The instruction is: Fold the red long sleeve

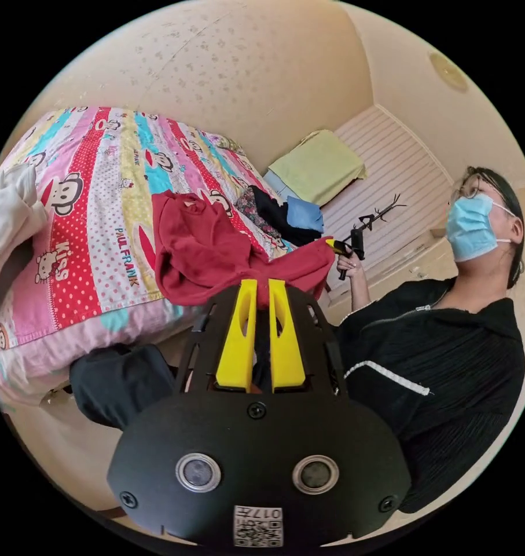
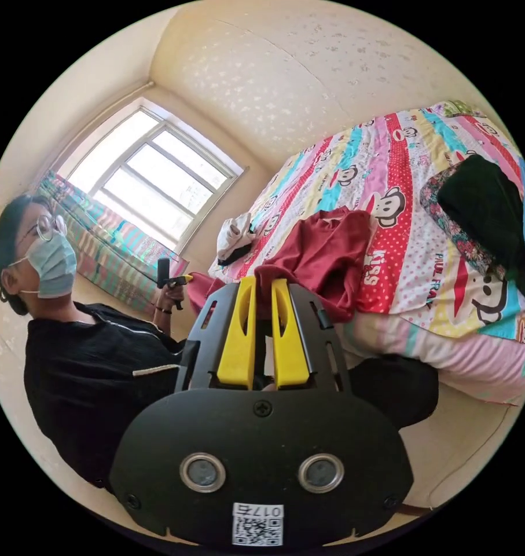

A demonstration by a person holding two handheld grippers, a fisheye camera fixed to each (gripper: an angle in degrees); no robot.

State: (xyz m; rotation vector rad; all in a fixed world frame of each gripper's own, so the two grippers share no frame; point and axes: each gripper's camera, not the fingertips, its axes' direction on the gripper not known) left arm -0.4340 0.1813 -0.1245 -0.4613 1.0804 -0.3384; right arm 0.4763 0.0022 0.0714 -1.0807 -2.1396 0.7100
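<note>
Nearest the lens in the left gripper view stood the left tongs (image 1: 262, 285), their yellow jaws drawn close together and pinching a fold of the red long sleeve (image 1: 201, 252) between the tips. From that pinch the garment ran up onto the bed (image 1: 94, 231), where most of it lay crumpled on the striped cartoon-print bedspread near the mattress edge. Another corner of the red cloth stretched off the bed to the right tongs (image 1: 336, 245), held in the person's hand (image 1: 350, 265); there the cloth met the yellow tips, gripped.

In the right gripper view the right tongs (image 2: 263, 285) were likewise nearly closed on a fold of the red long sleeve (image 2: 326, 255), which rose from the jaws onto the bed (image 2: 412, 191). The left tongs (image 2: 181, 281) appeared beyond, in the person's other hand (image 2: 171, 294), with red cloth at their tips.

A white garment (image 1: 10, 214) lay bunched on the bed apart from the red one, and a pile of dark clothes (image 1: 276, 217) with a blue piece sat farther along. The person (image 1: 447, 353) wore a black top. A window (image 2: 152, 185) lit the room.
</note>
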